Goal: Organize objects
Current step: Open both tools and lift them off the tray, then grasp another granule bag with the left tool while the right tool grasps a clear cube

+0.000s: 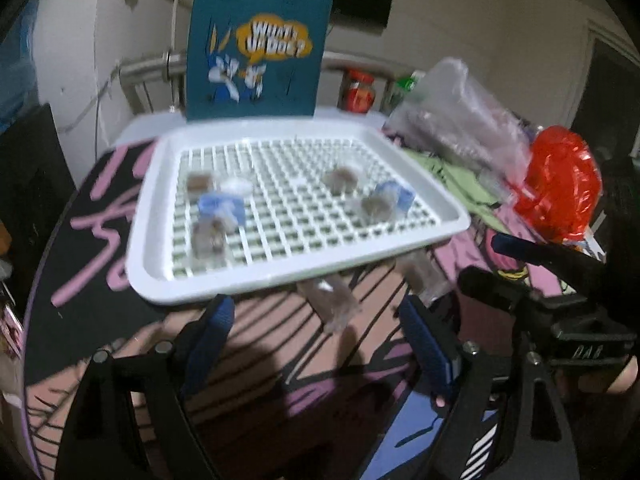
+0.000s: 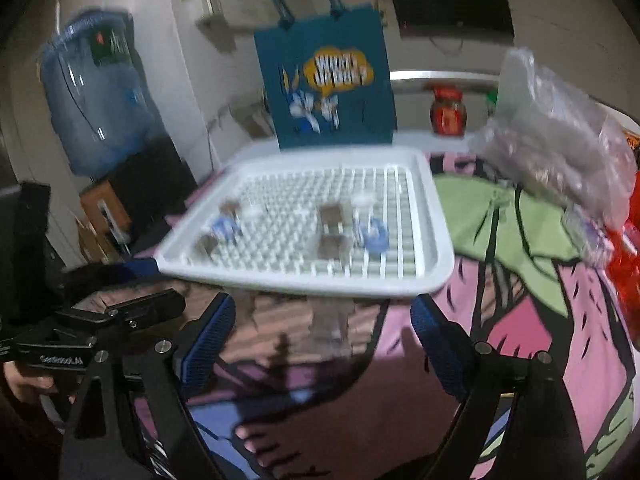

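My left tool [image 1: 316,344] and right tool [image 2: 324,340]: both spread, empty | two clear packets [image 1: 332,304] at tray's [image 1: 280,284] near edge | judgement: pinch one packet squarely each.

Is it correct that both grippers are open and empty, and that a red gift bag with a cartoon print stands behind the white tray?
Not quite: the gift bag is blue, not red, as the right wrist view shows. The rest holds: it bears a cartoon print and stands behind the white tray, and the left gripper and right gripper are both open and empty.
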### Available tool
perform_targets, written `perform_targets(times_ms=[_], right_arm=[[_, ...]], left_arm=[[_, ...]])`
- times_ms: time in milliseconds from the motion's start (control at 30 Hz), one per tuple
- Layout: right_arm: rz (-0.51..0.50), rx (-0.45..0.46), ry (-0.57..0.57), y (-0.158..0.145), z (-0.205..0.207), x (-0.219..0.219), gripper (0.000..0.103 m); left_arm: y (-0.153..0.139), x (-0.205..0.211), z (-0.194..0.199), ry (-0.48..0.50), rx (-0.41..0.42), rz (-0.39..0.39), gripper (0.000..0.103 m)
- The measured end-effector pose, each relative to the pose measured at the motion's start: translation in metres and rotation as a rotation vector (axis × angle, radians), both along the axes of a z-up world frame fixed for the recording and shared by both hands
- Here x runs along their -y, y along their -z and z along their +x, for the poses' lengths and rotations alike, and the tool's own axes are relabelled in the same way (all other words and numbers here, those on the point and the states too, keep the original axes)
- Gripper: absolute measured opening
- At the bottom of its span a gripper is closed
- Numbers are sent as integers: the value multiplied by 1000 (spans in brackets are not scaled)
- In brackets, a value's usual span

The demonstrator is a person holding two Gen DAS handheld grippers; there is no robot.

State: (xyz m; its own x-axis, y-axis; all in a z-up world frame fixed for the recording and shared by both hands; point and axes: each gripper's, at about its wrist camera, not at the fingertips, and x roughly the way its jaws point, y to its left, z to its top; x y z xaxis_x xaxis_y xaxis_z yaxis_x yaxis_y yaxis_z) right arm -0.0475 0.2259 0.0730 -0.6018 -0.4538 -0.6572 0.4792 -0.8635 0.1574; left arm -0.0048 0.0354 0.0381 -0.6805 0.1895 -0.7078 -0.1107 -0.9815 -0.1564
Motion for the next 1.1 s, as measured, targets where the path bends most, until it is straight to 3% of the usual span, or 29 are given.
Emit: perform_targets(times_ms=[133, 267, 533, 633, 667, 700, 933, 1000, 1100], right_arm=[[59, 51, 10, 20, -8, 7, 87], [108, 75, 20, 31, -18, 15, 78], [124, 115, 4, 44, -23, 25, 63], [147, 105, -3, 45, -21, 29, 56], [153, 101, -10, 44, -21, 30, 46], [161, 97, -14, 44, -20, 32, 38], [127, 99, -6, 42, -17, 27, 37], [119, 91, -1, 40, -12, 26, 37], [110, 67, -18, 36, 0, 28, 37]], left_arm=[[13, -1, -14, -38, 38, 0, 84], [21, -1, -26, -68, 67, -10, 80], [30, 0, -32, -81, 81, 9, 70], [30, -3, -30, -28, 71, 41, 43], [30, -5, -30, 1, 75, 64, 33], [29, -7, -29, 7, 76, 60, 33], [27, -1, -19, 22, 71, 57, 30], [23, 5, -9, 28, 55, 61, 20], [18, 13, 5, 36, 42, 45, 18]])
